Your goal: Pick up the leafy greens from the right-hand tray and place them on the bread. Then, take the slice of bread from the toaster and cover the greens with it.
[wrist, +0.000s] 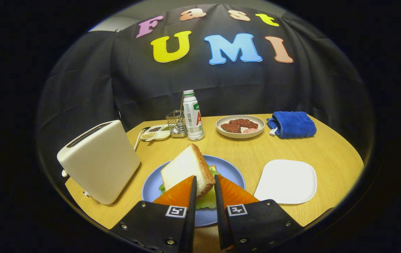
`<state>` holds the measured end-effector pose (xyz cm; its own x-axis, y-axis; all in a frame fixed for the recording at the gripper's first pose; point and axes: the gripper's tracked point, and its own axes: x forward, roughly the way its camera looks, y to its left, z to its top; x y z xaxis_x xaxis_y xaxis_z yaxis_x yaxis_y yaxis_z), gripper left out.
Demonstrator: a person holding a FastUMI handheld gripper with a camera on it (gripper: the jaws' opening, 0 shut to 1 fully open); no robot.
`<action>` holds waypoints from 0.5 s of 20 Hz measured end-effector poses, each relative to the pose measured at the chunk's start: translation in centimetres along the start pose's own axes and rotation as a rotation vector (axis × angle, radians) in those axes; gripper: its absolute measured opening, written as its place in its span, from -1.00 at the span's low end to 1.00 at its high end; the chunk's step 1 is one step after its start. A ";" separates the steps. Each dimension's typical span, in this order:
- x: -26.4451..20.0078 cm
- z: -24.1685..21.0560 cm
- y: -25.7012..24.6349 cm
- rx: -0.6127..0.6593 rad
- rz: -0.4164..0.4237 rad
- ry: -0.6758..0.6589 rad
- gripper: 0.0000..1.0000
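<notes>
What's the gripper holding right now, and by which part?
The slice of bread, pinched by its near crust edge between the fingers. It tilts over the leafy greens on the blue plate.

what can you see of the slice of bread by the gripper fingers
The slice of bread is square, with a pale crumb face and a brown crust along its edge. It stands tilted over the blue plate, its lower end down on the leafy greens. The gripper has that lower end between its two fingers; whether both press on it is unclear.
</notes>
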<state>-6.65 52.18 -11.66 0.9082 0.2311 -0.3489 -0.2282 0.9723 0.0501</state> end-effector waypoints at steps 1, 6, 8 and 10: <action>0.0 -0.2 -0.2 0.003 -0.001 0.006 -0.45; 0.2 -0.6 -0.7 -0.003 -0.010 0.014 -0.39; 0.2 -0.5 -0.8 -0.008 -0.011 0.012 -0.37; 0.2 -0.1 -1.4 -0.007 -0.027 -0.008 -0.25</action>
<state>-6.18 50.82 -11.89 0.9169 0.2052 -0.3422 -0.2059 0.9780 0.0346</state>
